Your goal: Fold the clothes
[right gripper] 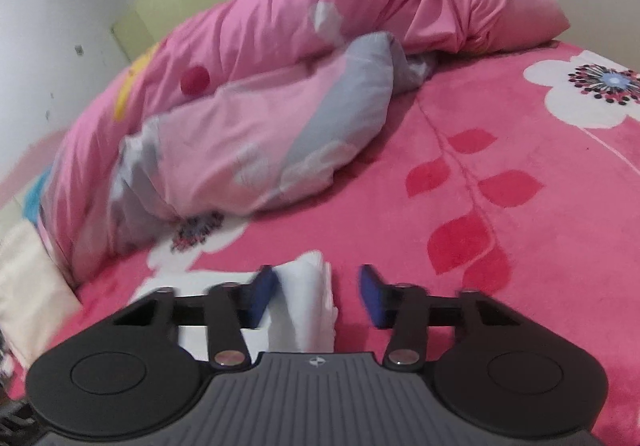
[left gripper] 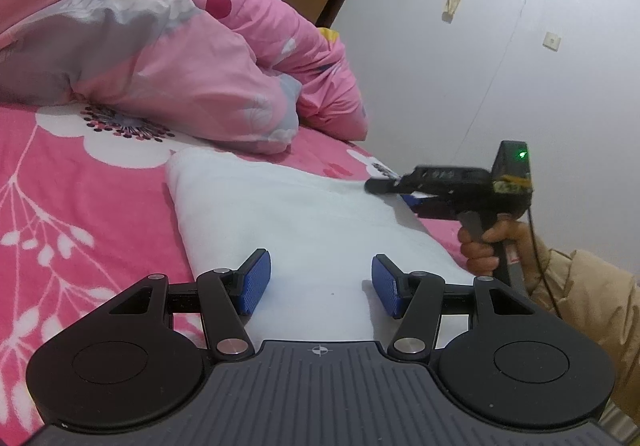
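- Here, a white garment [left gripper: 304, 222], already folded into a long, narrow band, lies flat on the pink flowered bed [left gripper: 80, 206], near the bed's edge on the person's side.
- The left tool [left gripper: 320, 282] hovers over the near end of the band with its blue pads apart and cloth beneath the gap; the pads do not pinch anything.
- The right tool [right gripper: 319, 296] sits at the far end. In its own view a raised fold of the white cloth stands between its pads, against the left one and clear of the right, so the pads are apart and not clamped.
- The cloth looks light, soft and limp. It should sag and unfold if lifted by one layer only, so I would pinch through all stacked layers at a corner or at the folded edge.
- The plush bed cover probably grips the cloth a little, so dragging may rumple it; lifting seems safer.
- A bunched pink quilt [left gripper: 180, 58] lies just beyond the garment's far end and limits room there.
- The open stretch of bed on the side away from the person gives space to turn the band over.
- The bed's edge runs close along the garment's side by the person's hand [left gripper: 484, 246].
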Demonstrator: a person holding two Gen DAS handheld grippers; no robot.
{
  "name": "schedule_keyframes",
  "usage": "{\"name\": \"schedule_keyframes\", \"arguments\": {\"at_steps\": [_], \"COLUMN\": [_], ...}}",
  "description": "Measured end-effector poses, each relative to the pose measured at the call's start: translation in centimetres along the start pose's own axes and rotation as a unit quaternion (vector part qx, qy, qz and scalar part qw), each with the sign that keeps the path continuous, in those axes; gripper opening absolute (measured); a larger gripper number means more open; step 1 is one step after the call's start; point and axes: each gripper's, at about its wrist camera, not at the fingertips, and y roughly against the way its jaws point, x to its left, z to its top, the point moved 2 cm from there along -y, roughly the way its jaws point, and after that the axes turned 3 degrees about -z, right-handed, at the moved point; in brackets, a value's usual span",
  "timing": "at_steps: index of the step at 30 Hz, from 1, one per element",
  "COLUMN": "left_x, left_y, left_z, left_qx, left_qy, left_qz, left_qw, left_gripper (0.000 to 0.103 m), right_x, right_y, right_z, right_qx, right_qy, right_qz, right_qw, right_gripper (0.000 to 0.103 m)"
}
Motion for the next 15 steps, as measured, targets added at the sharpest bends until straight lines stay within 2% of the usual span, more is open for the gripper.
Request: {"name": "schedule_keyframes", "arguments": {"at_steps": [1, 3, 7, 10, 13, 15], "left_x": [0.1, 0.2, 0.4, 0.7, 1.1, 1.1], "left_y": [0.0, 0.2, 0.6, 1.1, 1.1, 1.1], "left_z": [0.0, 0.0, -0.1, -0.2, -0.1, -0.1], "left_qx": [-0.002, -0.007, -0.022, -0.037, -0.038, -0.037], "left_qy": [0.003, 0.008, 0.015, 0.027, 0.039, 0.039], "left_qz": [-0.001, 0.0, 0.017, 0.031, 0.031, 0.031], "left_qw": [1.0, 0.9999, 0.9995, 0.9985, 0.9981, 0.9981], "left_gripper": [0.056, 0.056, 0.056, 0.056, 0.056, 0.056], "right_x": [0.2, 0.9, 2.5, 2.6, 1.4, -0.2], "right_y": [-0.1, 0.1, 0.4, -0.3, -2.1, -3.7], "right_z": [-0.1, 0.0, 0.6, 1.2, 1.0, 0.4], "right_qx": [-0.002, -0.022, -0.052, -0.054, -0.028, 0.011], "right_qy": [0.003, 0.021, 0.057, 0.062, 0.052, 0.014], "right_qz": [0.003, 0.008, 0.032, 0.042, 0.027, 0.023], "right_qw": [1.0, 0.999, 0.996, 0.996, 0.998, 1.0], "right_gripper": [0.012, 0.007, 0.007, 0.007, 0.007, 0.008]}}
